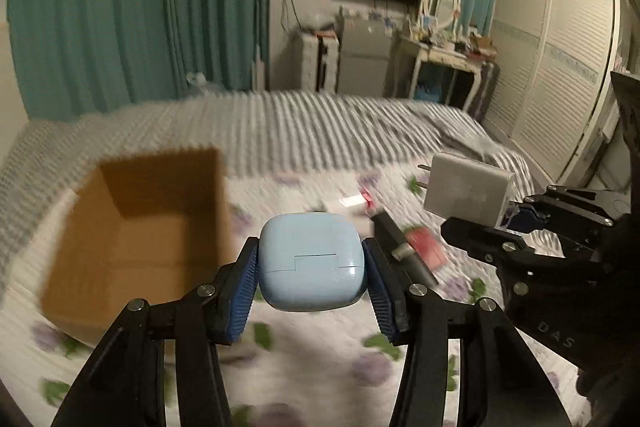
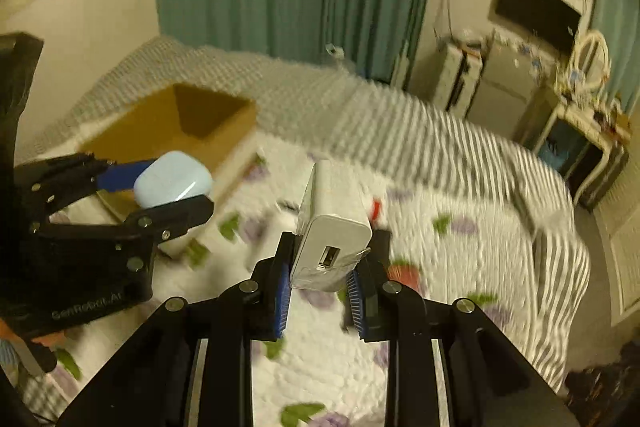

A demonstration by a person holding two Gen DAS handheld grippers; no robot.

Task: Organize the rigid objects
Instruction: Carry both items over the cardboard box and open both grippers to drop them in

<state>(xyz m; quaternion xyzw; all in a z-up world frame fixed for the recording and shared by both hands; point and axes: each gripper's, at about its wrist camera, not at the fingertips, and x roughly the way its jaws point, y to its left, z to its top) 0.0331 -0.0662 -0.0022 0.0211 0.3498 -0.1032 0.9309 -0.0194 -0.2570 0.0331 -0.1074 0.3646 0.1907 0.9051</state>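
Note:
My left gripper [image 1: 312, 263] is shut on a light blue earbud case [image 1: 312, 261] and holds it above the bed, just right of an open cardboard box [image 1: 136, 239]. The case [image 2: 172, 179] and the left gripper [image 2: 176, 187] also show in the right wrist view, in front of the box [image 2: 180, 131]. My right gripper [image 2: 330, 259] is shut on a white USB charger [image 2: 332, 227], held in the air over the bed. The charger [image 1: 466, 189] shows in the left wrist view with its prongs to the left, in the right gripper [image 1: 504, 215].
The bed has a floral quilt [image 1: 320, 367] and a striped blanket [image 1: 320, 123]. Small red items [image 1: 426, 247] and a dark oblong object [image 1: 404, 251] lie on the quilt. A wardrobe [image 1: 560, 67], dresser [image 1: 444, 59] and green curtains [image 1: 140, 7] stand behind.

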